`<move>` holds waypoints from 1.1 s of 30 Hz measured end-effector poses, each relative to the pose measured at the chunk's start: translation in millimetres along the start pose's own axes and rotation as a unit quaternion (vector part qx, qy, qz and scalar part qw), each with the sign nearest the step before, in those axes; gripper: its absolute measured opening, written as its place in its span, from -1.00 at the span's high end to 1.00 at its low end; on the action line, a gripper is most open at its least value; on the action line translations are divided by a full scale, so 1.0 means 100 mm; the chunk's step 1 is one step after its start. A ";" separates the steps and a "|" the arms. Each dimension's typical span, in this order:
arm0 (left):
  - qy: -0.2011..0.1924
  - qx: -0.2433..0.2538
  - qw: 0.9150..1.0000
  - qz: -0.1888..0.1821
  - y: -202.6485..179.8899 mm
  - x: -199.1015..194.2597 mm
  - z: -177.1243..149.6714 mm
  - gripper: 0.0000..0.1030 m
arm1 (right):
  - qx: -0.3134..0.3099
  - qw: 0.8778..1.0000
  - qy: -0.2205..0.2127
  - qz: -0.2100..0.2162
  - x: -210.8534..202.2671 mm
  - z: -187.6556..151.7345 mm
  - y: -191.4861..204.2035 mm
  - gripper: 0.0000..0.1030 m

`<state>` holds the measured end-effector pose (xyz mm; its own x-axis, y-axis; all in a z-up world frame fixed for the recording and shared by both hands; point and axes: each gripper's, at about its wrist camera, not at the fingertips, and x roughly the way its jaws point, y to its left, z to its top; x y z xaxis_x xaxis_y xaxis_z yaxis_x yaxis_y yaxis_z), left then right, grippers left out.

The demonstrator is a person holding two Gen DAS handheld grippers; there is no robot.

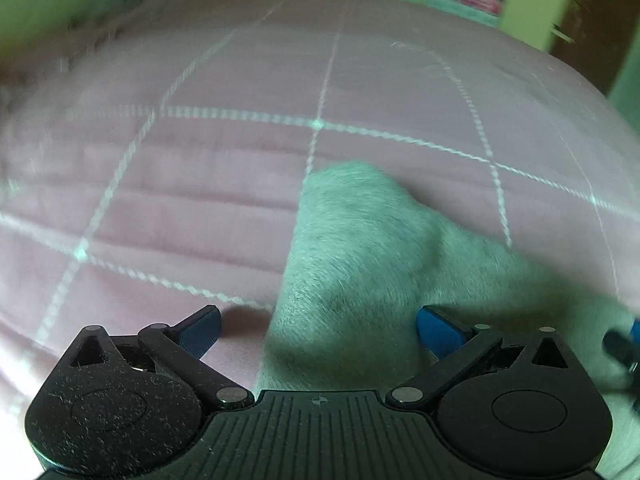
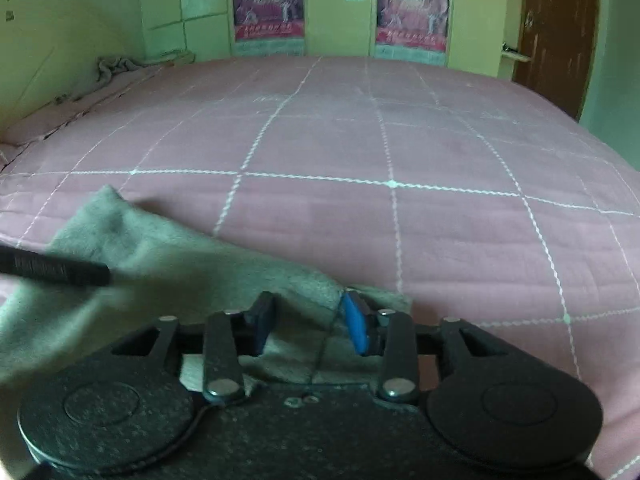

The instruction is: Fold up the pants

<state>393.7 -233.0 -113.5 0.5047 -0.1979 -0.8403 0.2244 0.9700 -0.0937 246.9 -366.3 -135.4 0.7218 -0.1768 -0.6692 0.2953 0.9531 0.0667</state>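
Observation:
The grey pants [image 1: 360, 264] lie bunched on the pink quilted bed [image 1: 200, 168]. In the left wrist view my left gripper [image 1: 318, 328] is open, its blue pads wide apart, with a raised fold of the pants between them; the view is motion-blurred. In the right wrist view the pants [image 2: 152, 264] spread from the left to under my right gripper [image 2: 308, 326], which is open with cloth between its blue pads. A black part of the other gripper [image 2: 56, 268] reaches in from the left over the cloth.
The pink bed [image 2: 400, 140] with white stitched lines fills both views. A crumpled cloth [image 2: 116, 66] lies at the far left corner by the green wall. Two posters [image 2: 268, 6] hang on cupboards behind the bed, and a brown door [image 2: 556, 32] stands at the right.

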 end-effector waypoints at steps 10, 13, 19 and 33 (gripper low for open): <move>-0.009 0.104 0.994 0.014 -0.27 -0.55 -0.54 -1.00 | -0.002 1.000 -0.026 -0.001 -0.52 0.00 0.12 0.14; -0.005 0.090 0.996 -0.004 -0.20 -0.69 -0.81 -1.00 | -0.025 0.999 -0.011 -0.023 -0.62 -0.25 0.15 0.14; -0.008 0.078 0.997 0.018 -0.21 -0.90 -1.05 -1.00 | 0.013 1.000 0.011 -0.025 -0.74 -0.44 0.05 -0.01; -0.023 0.090 0.990 0.104 -0.43 -1.06 -1.21 -1.00 | 0.037 0.999 0.002 -0.019 -1.06 -0.65 0.07 -0.37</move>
<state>229.5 -236.7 -84.9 0.5914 -0.0071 -0.8063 0.2547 0.9504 0.1784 132.2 -325.4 -112.2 0.7071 -0.2107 -0.6750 0.3674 0.9251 0.0960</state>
